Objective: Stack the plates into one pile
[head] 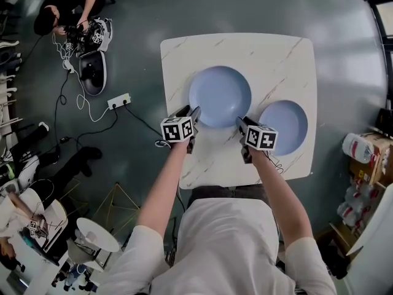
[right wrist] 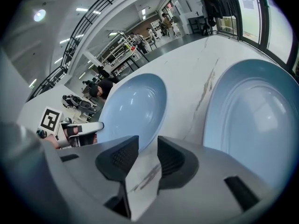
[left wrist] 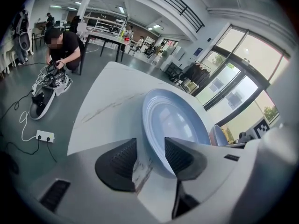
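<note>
The large blue plate (head: 220, 96) lies flat at the middle of the table (head: 184, 54); the smaller blue plate (head: 284, 126) sits just beside it. I judge both stiff, glazed, slippery and breakable, best taken by the near rim. My left gripper (left wrist: 150, 146) stands open astride that rim, its pads not pressing. My right gripper (right wrist: 148, 146) is open and empty, just short of it.

There are two round pale-blue plates, a larger plate (head: 220, 96) and a smaller plate (head: 287, 123), on one square white marble-patterned table (head: 288, 60). Two grey hand-held grippers show, the left gripper (head: 191, 112) and the right gripper (head: 244, 122). Beyond the table are one white power strip (head: 119, 101) and one crouching person in black (head: 64, 8).
</note>
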Demonstrator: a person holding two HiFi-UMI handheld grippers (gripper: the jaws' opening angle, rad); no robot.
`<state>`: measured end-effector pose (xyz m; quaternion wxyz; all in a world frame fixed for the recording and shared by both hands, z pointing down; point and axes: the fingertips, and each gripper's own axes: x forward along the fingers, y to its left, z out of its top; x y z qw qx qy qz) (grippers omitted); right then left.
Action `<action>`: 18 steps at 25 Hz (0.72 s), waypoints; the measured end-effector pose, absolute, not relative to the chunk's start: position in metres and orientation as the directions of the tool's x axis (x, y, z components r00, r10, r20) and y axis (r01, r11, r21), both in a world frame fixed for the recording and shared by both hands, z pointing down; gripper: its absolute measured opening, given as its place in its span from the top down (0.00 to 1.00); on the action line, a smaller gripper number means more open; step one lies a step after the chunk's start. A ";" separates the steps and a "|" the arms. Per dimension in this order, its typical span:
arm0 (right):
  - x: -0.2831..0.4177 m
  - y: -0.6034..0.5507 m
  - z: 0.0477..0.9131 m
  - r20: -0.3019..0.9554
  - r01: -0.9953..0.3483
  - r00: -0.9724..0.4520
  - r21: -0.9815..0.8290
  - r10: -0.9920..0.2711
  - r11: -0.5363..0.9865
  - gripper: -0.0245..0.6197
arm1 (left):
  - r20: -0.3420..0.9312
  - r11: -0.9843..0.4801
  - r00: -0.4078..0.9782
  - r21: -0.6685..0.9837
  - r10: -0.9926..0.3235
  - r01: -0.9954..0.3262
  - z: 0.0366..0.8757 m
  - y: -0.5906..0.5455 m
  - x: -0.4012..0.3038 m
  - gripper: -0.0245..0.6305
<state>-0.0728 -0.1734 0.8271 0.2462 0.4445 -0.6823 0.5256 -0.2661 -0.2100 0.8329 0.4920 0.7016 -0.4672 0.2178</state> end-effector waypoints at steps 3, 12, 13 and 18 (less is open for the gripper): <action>-0.076 -0.177 0.832 0.800 -0.848 -0.503 -0.530 -0.326 0.007 0.76 | 0.774 -0.069 0.469 0.489 -0.425 -0.870 0.839 -0.212 -0.262 0.68; -0.077 -0.183 0.835 0.786 -0.815 -0.536 -0.577 -0.308 -0.054 0.80 | 0.800 -0.073 0.445 0.457 -0.402 -0.887 0.845 -0.209 -0.260 0.81; -0.077 -0.182 0.834 0.784 -0.814 -0.538 -0.579 -0.309 -0.053 0.80 | 0.799 -0.072 0.443 0.455 -0.407 -0.888 0.843 -0.209 -0.260 0.81; -0.074 -0.172 0.824 0.773 -0.803 -0.553 -0.594 -0.313 -0.049 0.80 | 0.783 -0.089 0.457 0.466 -0.421 -0.880 0.830 -0.201 -0.257 0.81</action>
